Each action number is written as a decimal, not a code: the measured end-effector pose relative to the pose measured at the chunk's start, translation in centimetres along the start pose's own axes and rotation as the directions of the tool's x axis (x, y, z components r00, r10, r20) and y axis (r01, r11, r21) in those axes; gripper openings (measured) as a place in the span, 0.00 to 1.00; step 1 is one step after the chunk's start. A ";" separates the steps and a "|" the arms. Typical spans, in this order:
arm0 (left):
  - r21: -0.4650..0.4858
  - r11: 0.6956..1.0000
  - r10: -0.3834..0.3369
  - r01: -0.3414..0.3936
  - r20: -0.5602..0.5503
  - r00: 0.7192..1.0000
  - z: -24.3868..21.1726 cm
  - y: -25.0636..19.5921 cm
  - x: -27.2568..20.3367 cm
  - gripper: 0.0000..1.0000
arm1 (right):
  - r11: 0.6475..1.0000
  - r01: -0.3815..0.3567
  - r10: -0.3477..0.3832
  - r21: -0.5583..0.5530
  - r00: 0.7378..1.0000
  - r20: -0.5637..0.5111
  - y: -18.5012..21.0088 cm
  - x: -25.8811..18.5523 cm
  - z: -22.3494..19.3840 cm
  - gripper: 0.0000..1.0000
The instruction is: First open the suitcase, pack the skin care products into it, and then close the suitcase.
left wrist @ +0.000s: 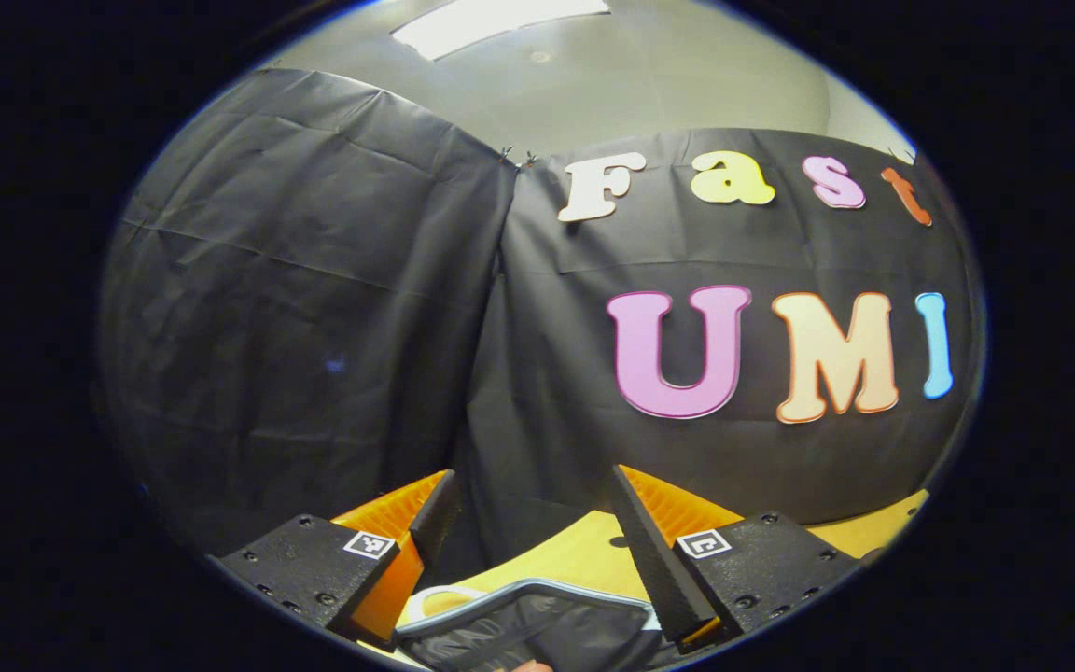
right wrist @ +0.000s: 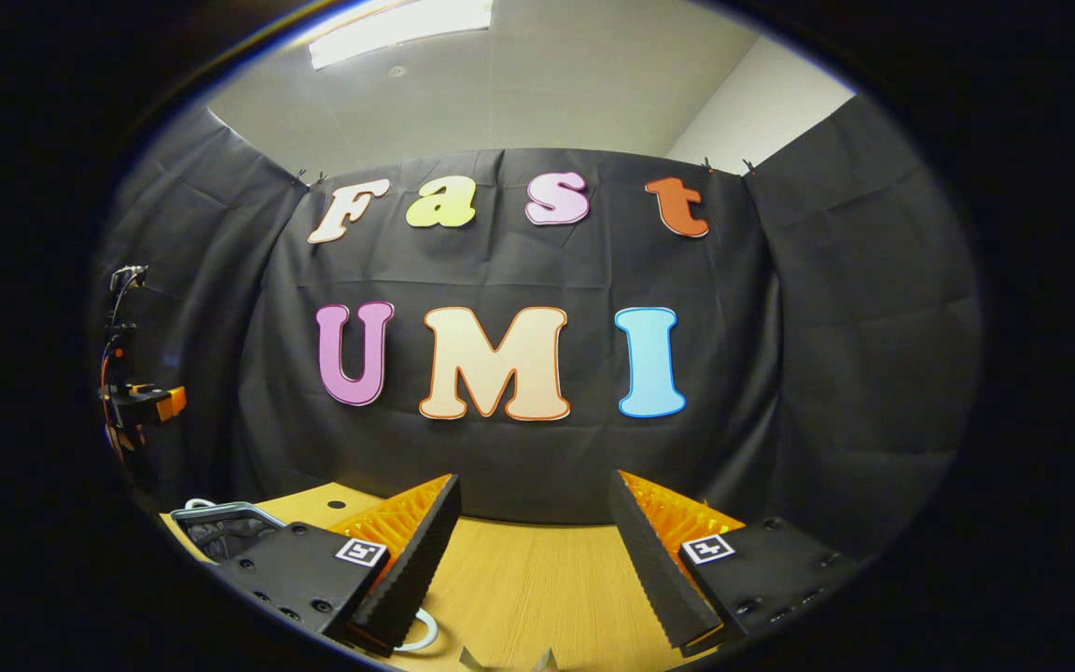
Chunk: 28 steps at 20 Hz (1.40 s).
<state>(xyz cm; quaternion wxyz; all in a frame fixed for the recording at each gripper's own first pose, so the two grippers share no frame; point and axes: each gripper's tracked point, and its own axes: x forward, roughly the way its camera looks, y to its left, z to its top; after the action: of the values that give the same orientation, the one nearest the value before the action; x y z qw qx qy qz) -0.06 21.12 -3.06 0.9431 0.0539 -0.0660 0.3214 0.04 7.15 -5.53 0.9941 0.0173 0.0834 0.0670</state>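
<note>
Both tools are raised and aimed at the black cloth wall. The left hand-held gripper [left wrist: 533,523] has its jaws spread wide with nothing between them; just below it lies the dark fabric suitcase with a grey metal-looking rim [left wrist: 537,602], on the light wooden desk [left wrist: 584,555]. The right hand-held gripper [right wrist: 533,532] is likewise spread apart and holds nothing, above bare wood. In the right gripper view the suitcase [right wrist: 225,523] sits at the desk's left edge, and a white ring-shaped loop [right wrist: 425,635] lies by the left finger.
</note>
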 end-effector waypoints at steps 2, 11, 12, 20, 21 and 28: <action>-0.020 0.999 -0.032 0.033 0.022 0.999 0.6 -1.1 -3.1 0.92 | 1.000 -0.010 0.010 0.001 1.000 0.002 -0.4 -0.2 0.0 0.99; -0.015 0.976 -0.218 0.218 -0.014 0.976 -1.0 -14.2 -8.9 0.94 | 0.999 -0.025 0.025 0.043 1.000 0.000 -1.3 -1.0 -0.6 0.99; -0.012 0.971 -0.239 0.239 -0.023 0.971 -1.2 -15.7 -9.9 0.94 | 0.998 -0.030 0.030 0.046 1.000 -0.002 -1.4 -1.0 -0.6 0.98; -0.047 0.916 -0.401 0.398 -0.096 0.911 -6.2 -24.4 -16.8 0.94 | 0.997 -0.049 0.050 0.052 0.999 -0.015 -2.4 -2.2 -1.2 0.99; -0.053 0.907 -0.420 0.417 -0.107 0.901 -6.9 -25.3 -17.6 0.94 | 0.998 -0.049 0.050 0.048 0.999 -0.017 -2.5 -2.3 -1.4 0.99; -0.033 0.809 -0.580 0.587 -0.210 0.787 -13.0 -31.4 -22.0 0.95 | 1.000 -0.026 0.027 0.012 0.998 -0.063 -3.6 -3.0 -2.7 0.99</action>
<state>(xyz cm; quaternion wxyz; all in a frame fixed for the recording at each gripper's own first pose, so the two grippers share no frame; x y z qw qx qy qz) 3.10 -14.89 -21.25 0.9966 0.0531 0.0593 0.0196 -2.91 3.20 -7.88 0.9899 0.0220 0.1147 0.0800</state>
